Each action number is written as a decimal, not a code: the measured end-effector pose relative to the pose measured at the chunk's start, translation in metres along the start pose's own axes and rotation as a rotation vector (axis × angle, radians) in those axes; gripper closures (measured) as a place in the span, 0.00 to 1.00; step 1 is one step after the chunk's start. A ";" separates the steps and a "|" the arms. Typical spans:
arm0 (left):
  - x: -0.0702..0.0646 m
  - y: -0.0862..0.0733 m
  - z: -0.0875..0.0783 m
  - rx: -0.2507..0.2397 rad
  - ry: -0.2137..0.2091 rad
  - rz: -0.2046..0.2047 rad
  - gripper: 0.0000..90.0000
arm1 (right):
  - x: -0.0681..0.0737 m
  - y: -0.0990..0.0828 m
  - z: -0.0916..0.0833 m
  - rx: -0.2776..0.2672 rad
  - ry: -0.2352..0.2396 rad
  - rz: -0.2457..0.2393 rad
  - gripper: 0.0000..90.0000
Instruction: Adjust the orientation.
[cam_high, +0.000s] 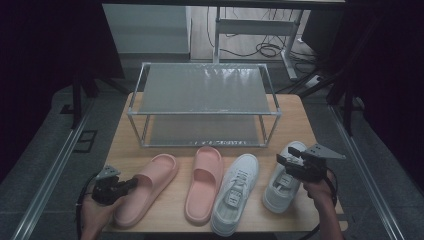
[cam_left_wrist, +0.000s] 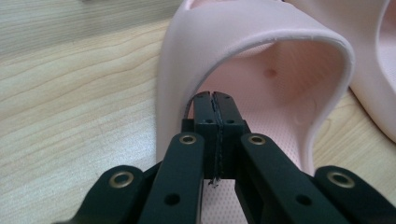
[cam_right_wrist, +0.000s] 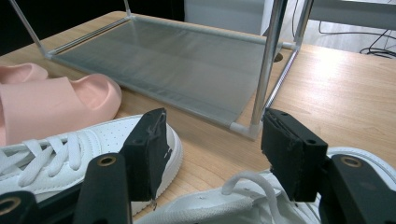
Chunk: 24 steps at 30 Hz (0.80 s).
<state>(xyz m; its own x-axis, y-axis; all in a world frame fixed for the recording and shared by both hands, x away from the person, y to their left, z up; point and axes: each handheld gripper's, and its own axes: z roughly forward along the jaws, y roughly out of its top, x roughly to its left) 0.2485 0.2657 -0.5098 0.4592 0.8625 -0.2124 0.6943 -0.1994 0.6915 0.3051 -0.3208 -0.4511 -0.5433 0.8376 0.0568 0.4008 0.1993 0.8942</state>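
Two-tier metal rack (cam_high: 202, 90) stands on wooden table (cam_high: 300, 125)

Black grippers (cam_high: 131, 183), brass-ringed screw holes along the jaws, grey three-cornered plates on top, dark cables trailing behind.

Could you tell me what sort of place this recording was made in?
Probably a lab or workshop data-collection setup: a wooden table with a shoe rack, dark curtains, and loose cables on the floor.

Dim light is falling on a wooden table (cam_high: 300, 125). Grey floor (cam_high: 45, 145) is spreading around it, cables (cam_high: 262, 50) are lying beyond, and dark curtains (cam_high: 45, 40) are hanging on both sides.
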 end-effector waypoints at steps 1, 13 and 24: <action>0.000 0.000 0.001 0.001 0.000 -0.001 1.00 | 0.000 0.000 0.000 0.000 0.000 0.001 0.46; -0.009 -0.004 -0.013 -0.047 -0.019 0.010 0.77 | 0.000 0.000 -0.001 -0.009 -0.005 -0.003 0.46; -0.022 -0.011 -0.027 -0.074 -0.036 0.022 0.57 | 0.003 0.001 0.000 -0.011 -0.002 -0.012 0.46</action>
<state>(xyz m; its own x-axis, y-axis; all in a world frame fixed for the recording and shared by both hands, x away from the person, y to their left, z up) 0.2161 0.2609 -0.4942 0.4948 0.8405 -0.2207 0.6418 -0.1822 0.7449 0.3035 -0.3183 -0.4498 -0.5463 0.8364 0.0451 0.3863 0.2039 0.8995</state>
